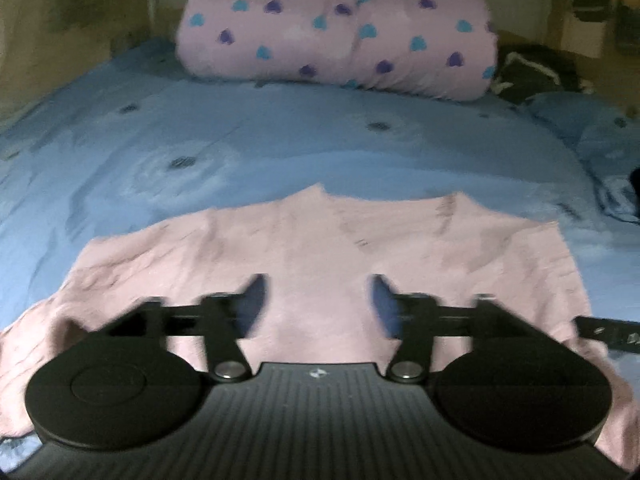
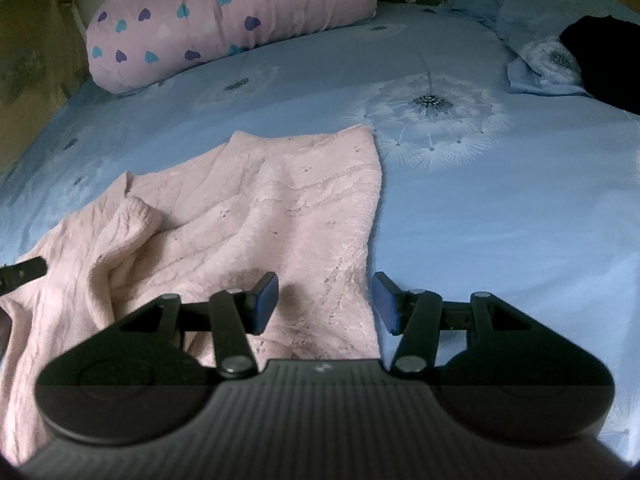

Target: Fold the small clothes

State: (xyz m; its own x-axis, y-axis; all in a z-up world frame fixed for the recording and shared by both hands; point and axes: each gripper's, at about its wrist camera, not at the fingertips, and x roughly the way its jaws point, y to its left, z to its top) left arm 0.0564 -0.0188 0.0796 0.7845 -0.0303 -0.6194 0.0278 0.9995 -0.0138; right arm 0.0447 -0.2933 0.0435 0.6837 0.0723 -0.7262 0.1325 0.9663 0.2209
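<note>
The left gripper fills the lower middle of its view, jaws apart, nothing between them but the pink knitted sweater lying behind. The right gripper, likewise low in its frame, stands parted too, empty, straddling the sweater's right edge. The sweater lies rumpled on the blue bedspread, lower left of the right view. A heart-printed pink pillow sits at upper left.
</note>
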